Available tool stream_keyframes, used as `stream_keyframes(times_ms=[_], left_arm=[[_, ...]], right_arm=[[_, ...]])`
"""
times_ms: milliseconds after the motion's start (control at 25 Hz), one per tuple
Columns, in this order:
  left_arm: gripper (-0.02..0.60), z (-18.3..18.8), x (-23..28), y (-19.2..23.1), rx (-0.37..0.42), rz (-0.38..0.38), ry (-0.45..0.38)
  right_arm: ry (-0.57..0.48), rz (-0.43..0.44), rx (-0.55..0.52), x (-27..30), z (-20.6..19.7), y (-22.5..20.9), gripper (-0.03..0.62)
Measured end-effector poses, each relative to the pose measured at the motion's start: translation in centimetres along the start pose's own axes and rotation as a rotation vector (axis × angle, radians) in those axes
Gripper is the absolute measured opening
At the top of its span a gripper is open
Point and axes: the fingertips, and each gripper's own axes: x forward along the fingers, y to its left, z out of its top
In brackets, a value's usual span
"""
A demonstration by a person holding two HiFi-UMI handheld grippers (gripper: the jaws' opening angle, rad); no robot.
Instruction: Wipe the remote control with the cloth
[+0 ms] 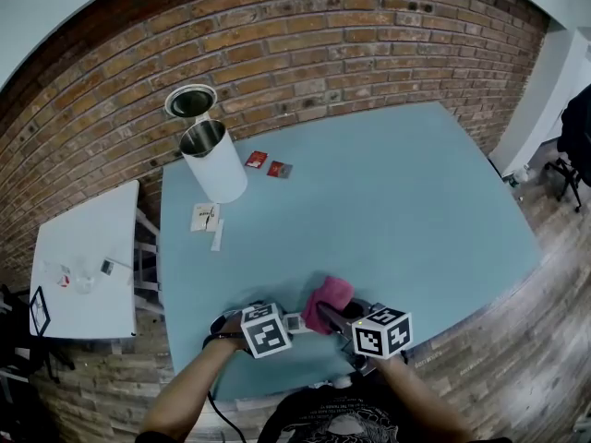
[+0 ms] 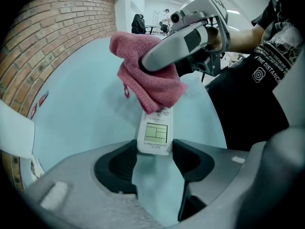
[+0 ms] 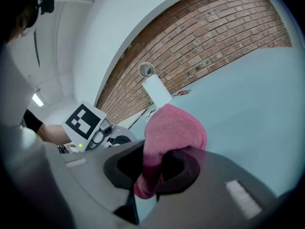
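Note:
A white remote control [image 2: 155, 132] with a small screen lies over the light blue table [image 1: 397, 201], its near end clamped between the jaws of my left gripper [image 2: 155, 152]. A pink cloth [image 2: 147, 75] is draped over the remote's far end. My right gripper [image 3: 153, 168] is shut on that cloth [image 3: 174, 128] and presses it down from above. In the head view both grippers sit at the table's near edge, the left gripper [image 1: 288, 323] facing the right gripper [image 1: 337, 314] with the cloth [image 1: 328, 301] between them. The cloth hides the remote's far half.
A white cylindrical can [image 1: 214, 160] stands at the table's far left, its lid [image 1: 191, 101] behind it. Two red packets [image 1: 267, 164] and some paper cards [image 1: 205, 217] lie near it. A white side table [image 1: 88, 257] stands to the left, and a brick wall [image 1: 323, 44] runs behind.

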Motion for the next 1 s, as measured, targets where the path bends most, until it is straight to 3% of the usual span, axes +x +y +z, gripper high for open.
stream_keyframes(times_ms=[480,680,880,1000], left_arm=[[0.239,0.0,0.1,0.1,-0.002,0.001,0.017],[0.245,0.1,0.0,0.0,0.008,0.006,-0.016],[0.245,-0.5,-0.7,0.3,-0.054,0.080,-0.089],[0.244,-1.0,-1.7,0.8,-0.153,0.145,-0.138]], right_arm=[[-0.015,-0.045,0.027,-2.7,-0.2,-2.7,0.066],[-0.022,-0.058,0.033,-3.2,-0.1,-3.1,0.066],[-0.039,-0.050,0.021,-3.6,0.7,-2.2,0.066],[-0.062,-0.055,0.004,-4.1,1.5,-1.7,0.066]])
